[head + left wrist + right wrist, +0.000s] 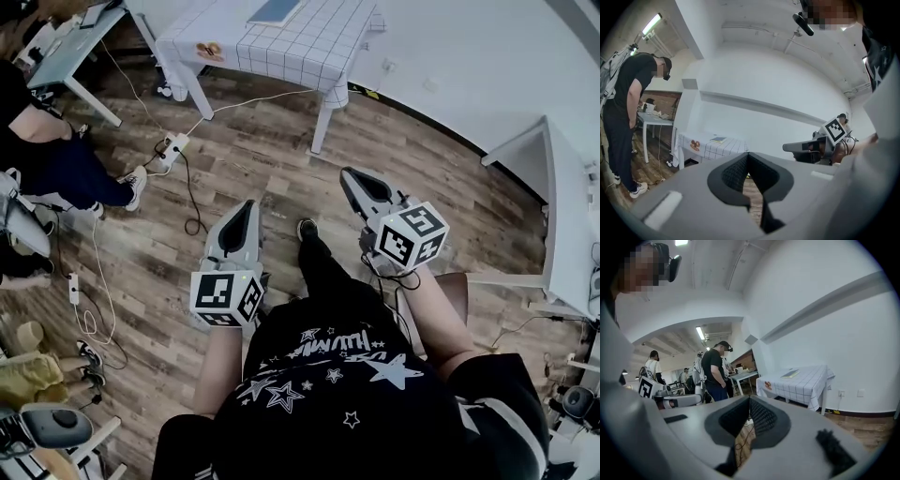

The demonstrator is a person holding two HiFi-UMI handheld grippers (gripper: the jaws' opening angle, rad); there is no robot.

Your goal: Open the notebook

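Teal-blue notebook (274, 11): shut and lying flat on a table (323, 58) draped with a white grid-pattern cloth (281, 52). It is set back from the table's near edge, at about mid-width. Its far end is cut off by the head view's top edge. The long axis cannot be settled from that view; in the right gripper view it appears to run along the table's length.

Relation to the grippers: the notebook lies ahead of both, well apart, with open floor between, and roughly on the line between them. The left gripper (246, 208) and right gripper (349, 176) are held side by side at waist height, pointed forward and slightly down. The right is held a little further forward, so it is judged marginally nearer. Neither is within reach, so an approach to the table's near edge is judged to be required before any cover can be lifted.

Gripper state: on each gripper the jaws are closed tip to tip, with nothing between them.

Surface: the cloth hangs over the table's edges, with an orange print (210, 52) at the near left corner. White legs are seen below.

Room:
- Floor (262, 169) of wood planks.
- Power strip (174, 143) and trailing cables (192, 202) left of the table.
- Second, pale table (70, 52) at far left, with a seated person (52, 155) beside it.
- White wall (469, 56) behind the table.
- White desk (567, 216) at right.
- Other persons are seen standing in both gripper views.
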